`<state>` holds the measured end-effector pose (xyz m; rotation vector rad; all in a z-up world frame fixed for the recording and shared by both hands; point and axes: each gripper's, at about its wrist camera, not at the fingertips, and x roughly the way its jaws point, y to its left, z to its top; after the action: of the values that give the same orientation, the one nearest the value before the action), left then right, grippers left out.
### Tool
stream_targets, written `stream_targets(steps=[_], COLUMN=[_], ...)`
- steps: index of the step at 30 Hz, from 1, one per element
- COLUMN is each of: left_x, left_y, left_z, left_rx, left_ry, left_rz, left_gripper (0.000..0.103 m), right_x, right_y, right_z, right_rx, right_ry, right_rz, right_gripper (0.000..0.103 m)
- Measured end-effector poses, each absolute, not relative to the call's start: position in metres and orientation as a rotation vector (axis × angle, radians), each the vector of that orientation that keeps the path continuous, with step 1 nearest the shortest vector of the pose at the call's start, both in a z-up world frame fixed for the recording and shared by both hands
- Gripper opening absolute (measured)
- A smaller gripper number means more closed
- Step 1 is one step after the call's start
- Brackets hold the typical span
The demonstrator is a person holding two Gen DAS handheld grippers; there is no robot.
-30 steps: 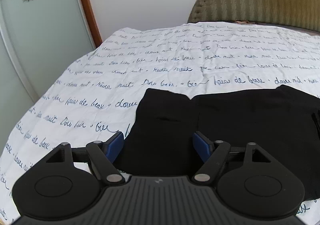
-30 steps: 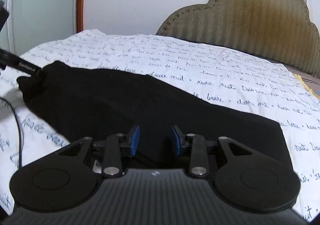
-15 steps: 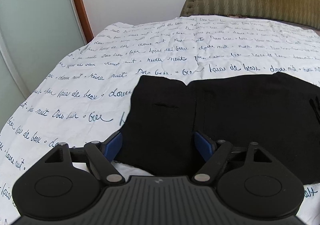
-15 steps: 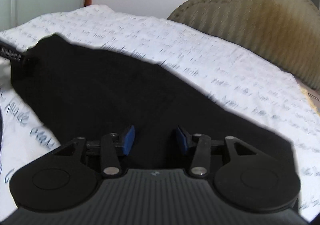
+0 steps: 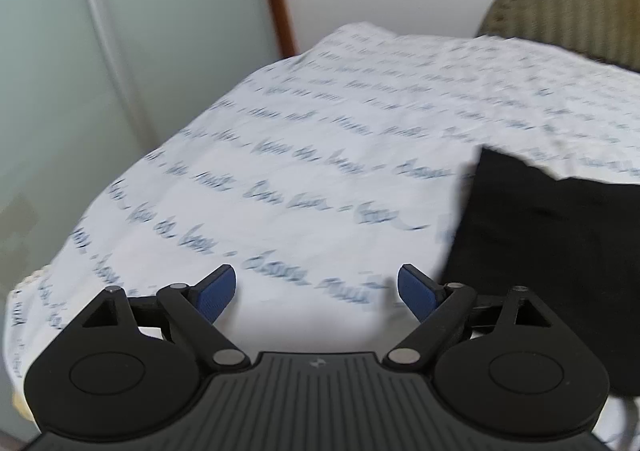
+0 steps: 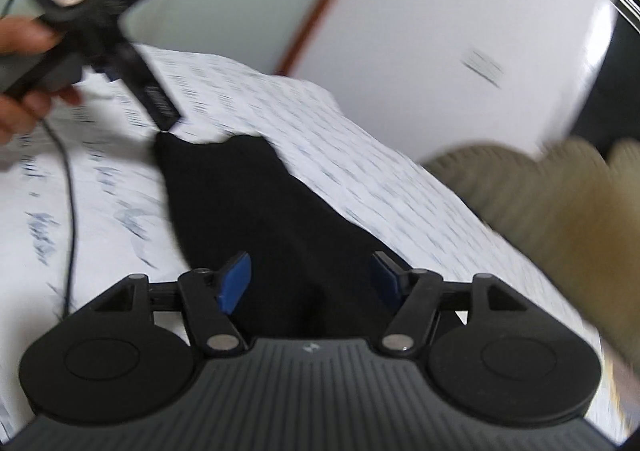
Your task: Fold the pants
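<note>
Left wrist: left gripper [image 5: 316,291] jaws just widening, empty over sheet [image 5: 280,171]; right gripper [image 6: 312,283] widening, pants [image 6: 256,187] between, ungripped. I'd regrasp hem squarely.

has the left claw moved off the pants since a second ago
Yes. The left claw has slid left: the black pants, earlier between its fingers, now lie to its right, and only printed bedsheet shows between the jaws, which have just been opening.

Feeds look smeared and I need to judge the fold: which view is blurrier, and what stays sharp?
Right wrist view: heavy motion blur and tilt; the black fabric pants show only as a shape. Left wrist view: milder blur smears the white script-printed bedsheet. Each tool body stays sharp.
</note>
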<state>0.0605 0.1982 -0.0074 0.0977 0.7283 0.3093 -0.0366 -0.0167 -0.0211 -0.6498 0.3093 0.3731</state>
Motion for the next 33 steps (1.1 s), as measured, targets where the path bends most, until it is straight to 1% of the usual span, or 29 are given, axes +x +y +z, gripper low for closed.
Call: stream_targets(steps=[4,8,13,14,17,19,20,21,22,24,25,26,28,30,33], left_x=[0.060,0.060,0.056,0.055,0.052,0.052,0.053,0.053,0.054,0.053,0.052,0.050,0.046,0.043,0.041], left_y=[0.215,0.232,0.244,0.244,0.239,0.234,0.234,0.234,0.236,0.244,0.247,0.250,0.254,0.255,0.254], left_z=[-0.017,-0.028,-0.033,-0.035,-0.042,-0.044,-0.044,-0.044,-0.044,-0.044,-0.044,-0.043,-0.043,-0.042,-0.036], left_rx=[0.066,-0.039,-0.119,-0.117,-0.100,-0.073,-0.067,-0.071,-0.085,-0.134,-0.159,-0.182,-0.218,-0.242,-0.268], left_ry=[0.746,0.767,0.732,0.727,0.698,0.694,0.693,0.694,0.698,0.695,0.687,0.676,0.657,0.640,0.637], left_rz=[0.314,0.283,0.264,0.263,0.262,0.263,0.265,0.261,0.249,0.230,0.221,0.214,0.201,0.187,0.110], left_gripper=[0.089,0.089,0.089,0.090,0.099,0.100,0.100,0.103,0.103,0.103,0.103,0.103,0.103,0.103,0.103], right_x=[-0.030,-0.022,-0.013,-0.010,0.003,0.010,0.012,0.011,0.012,0.006,0.006,0.005,0.005,0.006,0.005], right_y=[0.026,0.057,0.084,0.088,0.098,0.104,0.107,0.106,0.109,0.112,0.114,0.115,0.115,0.112,0.105], right_z=[-0.033,-0.048,-0.067,-0.068,-0.070,-0.074,-0.076,-0.080,-0.083,-0.089,-0.093,-0.094,-0.096,-0.096,-0.094], right_rx=[-0.762,-0.876,-1.028,-1.033,-1.040,-1.050,-1.058,-1.069,-1.082,-1.111,-1.122,-1.129,-1.127,-1.099,-1.019], right_ry=[0.275,0.252,0.227,0.228,0.230,0.217,0.207,0.200,0.193,0.168,0.161,0.157,0.142,0.141,0.137], right_rz=[0.435,0.453,0.414,0.407,0.365,0.360,0.360,0.362,0.367,0.366,0.367,0.368,0.362,0.365,0.368], right_gripper=[0.064,0.064,0.063,0.063,0.063,0.063,0.061,0.056,0.052,0.038,0.034,0.027,0.023,0.017,0.013])
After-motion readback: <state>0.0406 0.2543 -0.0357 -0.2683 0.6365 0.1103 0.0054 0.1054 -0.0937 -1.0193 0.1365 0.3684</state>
